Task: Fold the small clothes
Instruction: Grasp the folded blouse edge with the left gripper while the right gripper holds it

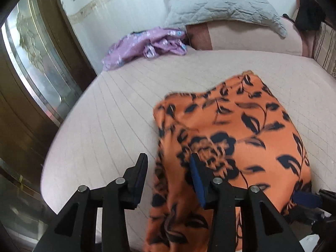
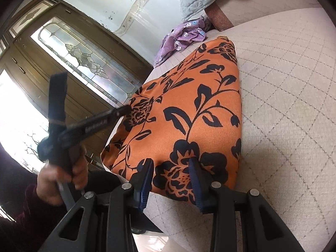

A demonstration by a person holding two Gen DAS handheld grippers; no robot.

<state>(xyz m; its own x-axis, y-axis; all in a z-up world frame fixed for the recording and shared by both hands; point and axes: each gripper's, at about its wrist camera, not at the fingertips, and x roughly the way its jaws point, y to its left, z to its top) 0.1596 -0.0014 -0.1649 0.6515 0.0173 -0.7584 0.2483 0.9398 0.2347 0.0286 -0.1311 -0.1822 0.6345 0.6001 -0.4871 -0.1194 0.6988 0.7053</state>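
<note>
Orange floral garment (image 2: pixel 189 113): lies partly folded on the bed (image 2: pixel 289 109), its near left portion spilling over the bed's edge; black leaf-and-rose print.
Long axis: as I read it, runs from my claws away toward the head of the bed.
Left claw (image 1: pixel 169 177): I see the jaws parted and no pad pressing cloth; the garment's left border runs between the fingers, and the right finger sits over the print. No grip, by my judgement.
Right claw (image 2: pixel 171 178): jaws part open at the near hem. Cloth lies between the pads, but I cannot tell from either view whether they pinch it.
Person's hand (image 2: pixel 63 174): seen in the right wrist view at lower left, wrapped around the left tool's handle, dark red sleeve behind it.
Which claw is nearer: the left claw sits over the hanging left side; the right claw sits at the near edge further right. Both are at the garment's near end.
Coming move, my judgement: the overhanging left part needs lifting onto the bed or folding across, and the left claw is best placed for it.
Risk: the fabric looks slippery and may slide off the edge if only one side is held.
Purple floral garment (image 1: pixel 147 46): crumpled at the far corner, well apart.
Grey quilted pillow (image 1: pixel 222 6): beyond, against the wall.
</note>
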